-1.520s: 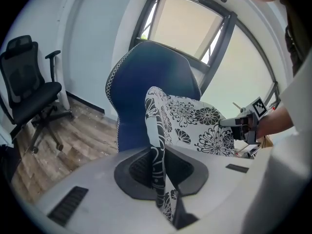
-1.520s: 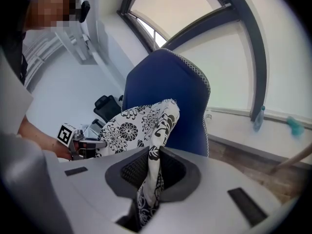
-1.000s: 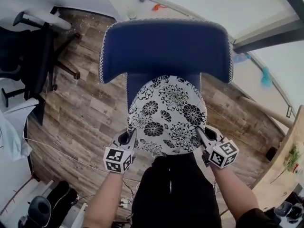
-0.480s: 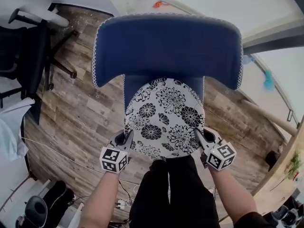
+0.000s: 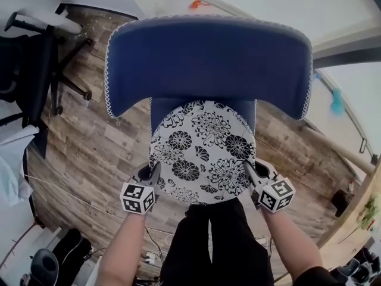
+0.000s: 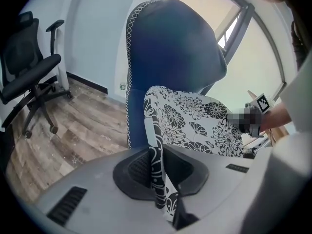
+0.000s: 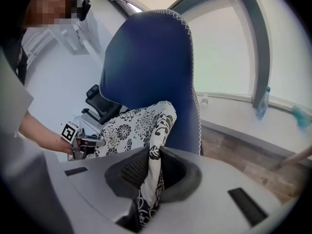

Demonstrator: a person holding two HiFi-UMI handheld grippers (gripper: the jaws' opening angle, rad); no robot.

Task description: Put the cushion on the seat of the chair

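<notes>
Two tongs share one load: the left tongs (image 5: 153,173) and the right tongs (image 5: 247,170) are each clamped narrow on the near rim of the round flowered cushion (image 5: 202,151), one at either side, with the fabric pinched between the pads in both gripper views. The cushion spreads away from the tongs toward the blue chair (image 5: 208,58), and its far edge lies close to the base of the backrest. Being round, it has no long axis. The line between the two grips runs across the chair, parallel to the backrest, so neither hand is the nearer one.

From the head view the cushion covers the seat almost entirely, so whether it already touches the seat cannot be told. The gripper views show it held out roughly flat in front of the backrest. As a judgement, what remains is to set it straight down and let go on both sides together.

Counted: one cushion, one blue chair, two tongs, and one black office chair (image 5: 36,70) well apart at the left.
</notes>
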